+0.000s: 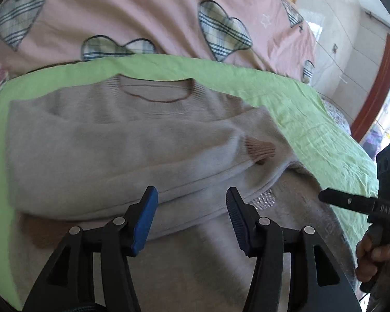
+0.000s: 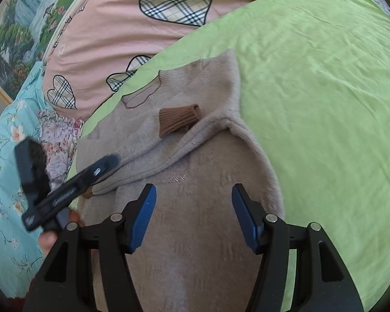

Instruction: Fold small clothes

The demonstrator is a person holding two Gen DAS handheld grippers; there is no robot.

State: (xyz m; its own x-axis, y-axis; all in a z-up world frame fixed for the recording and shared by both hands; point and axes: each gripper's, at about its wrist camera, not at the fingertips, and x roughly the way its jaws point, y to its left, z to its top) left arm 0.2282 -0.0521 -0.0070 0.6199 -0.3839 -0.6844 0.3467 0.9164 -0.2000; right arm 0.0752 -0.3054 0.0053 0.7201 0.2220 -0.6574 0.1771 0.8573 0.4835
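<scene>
A small beige knit sweater (image 1: 122, 140) lies flat on a green sheet (image 1: 312, 119), neckline away from me. Both sleeves are folded across its chest; a brown ribbed cuff (image 1: 260, 149) shows on top. It also shows in the right wrist view (image 2: 200, 223), with the cuff (image 2: 178, 121) near the collar. My left gripper (image 1: 192, 208) is open and empty just above the folded sleeve's lower edge. My right gripper (image 2: 193, 205) is open and empty over the sweater's body. Each gripper shows in the other's view, the right one (image 1: 351, 202) and the left one (image 2: 72, 182).
A pink quilt with plaid hearts (image 1: 143, 18) is bunched behind the green sheet. A floral blue cloth (image 2: 7, 182) lies to the left in the right wrist view. A landscape picture (image 2: 20, 33) hangs on the wall. A doorway with a brown frame (image 1: 377, 91) is at right.
</scene>
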